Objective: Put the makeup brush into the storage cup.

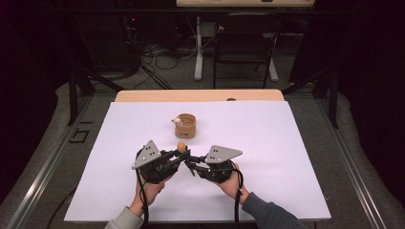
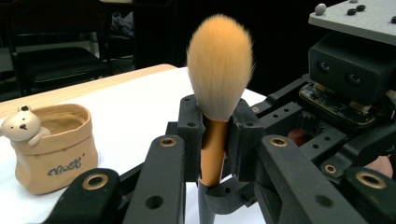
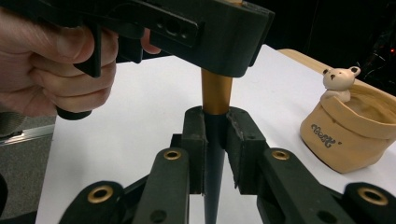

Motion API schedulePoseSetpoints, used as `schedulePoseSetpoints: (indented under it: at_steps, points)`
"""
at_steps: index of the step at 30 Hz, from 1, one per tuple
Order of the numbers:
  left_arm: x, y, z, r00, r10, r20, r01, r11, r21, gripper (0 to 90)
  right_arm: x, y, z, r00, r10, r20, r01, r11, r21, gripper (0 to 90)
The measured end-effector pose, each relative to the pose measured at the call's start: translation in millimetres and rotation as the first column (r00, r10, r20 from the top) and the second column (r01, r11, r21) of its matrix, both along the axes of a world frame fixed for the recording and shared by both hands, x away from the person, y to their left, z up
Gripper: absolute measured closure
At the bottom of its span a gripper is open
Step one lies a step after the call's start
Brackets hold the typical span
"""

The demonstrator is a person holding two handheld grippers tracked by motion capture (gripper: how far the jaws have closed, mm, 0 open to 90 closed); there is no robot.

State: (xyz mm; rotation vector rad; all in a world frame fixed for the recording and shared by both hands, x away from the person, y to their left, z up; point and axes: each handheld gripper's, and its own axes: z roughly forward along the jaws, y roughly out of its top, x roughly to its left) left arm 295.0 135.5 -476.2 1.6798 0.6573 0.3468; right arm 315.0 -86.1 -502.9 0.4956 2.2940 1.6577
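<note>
Slippage is the main hazard here, in my judgement: two claws are sharing one upright makeup brush (image 2: 218,88), and if either hand is twisting or pulling while both are clamped, the smooth handle could be levering out of one grip or tipping sideways. A release by the wrong hand before the other has a firm hold could be dropping the brush onto the white table cover (image 1: 267,143). The tapered black lower handle is giving the right gripper (image 3: 215,140) a narrowing surface, so its hold is looking the likelier one to slide.

In the left gripper view, the left gripper (image 2: 215,140) is pinching the orange ferrule between its two black jaws, at centre frame, with the orange bristle head standing above the jaws toward the upper middle. In the right gripper view, the right gripper's jaws are closing narrowly on the dark handle just below the orange section, centre frame, while the left gripper is sitting directly above, across the top of the frame, with a hand (image 3: 51,60) at upper left.

In the high view, both grippers are meeting at lower centre, the brush tip showing between them. The tan bear-figure pot (image 1: 185,125) is standing apart, just above them in frame, open and seemingly empty.
</note>
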Motion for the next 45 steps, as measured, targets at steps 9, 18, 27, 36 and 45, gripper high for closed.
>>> schedulePoseSetpoints:
  at_steps: [9, 18, 27, 36, 45]
  points:
    - [-5.8, -2.2, 3.0, 0.9989, 0.001, 0.048, -0.003, 0.9991, 0.042, 78.4, 0.9, -3.3, 3.2, 0.9999, 0.002, -0.01, -0.002, 1.0, -0.012, 59.2]
    - [-5.5, 2.1, 3.2, 0.9973, 0.024, 0.069, -0.029, 0.9976, 0.063, 78.4, 5.5, -12.7, 4.2, 0.9982, -0.003, -0.061, 0.001, 0.999, -0.039, 36.0]
    - [-2.1, 6.9, 1.9, 0.9962, 0.048, 0.073, -0.054, 0.9945, 0.089, 78.3, 8.6, -27.2, 4.7, 0.9957, -0.04, -0.084, 0.035, 0.997, -0.065, 21.5]
    - [-0.9, 13.2, 3.9, 0.9938, 0.068, 0.089, -0.077, 0.9908, 0.111, 78.3, 9.2, -47.3, 4.4, 0.9941, -0.073, -0.08, 0.064, 0.991, -0.114, 13.1]
    - [3.4, 16.9, 3.9, 0.993, 0.078, 0.089, -0.09, 0.9873, 0.131, 78.3, 5.3, -64.5, 4.1, 0.9922, -0.116, -0.046, 0.108, 0.983, -0.148, 4.7]
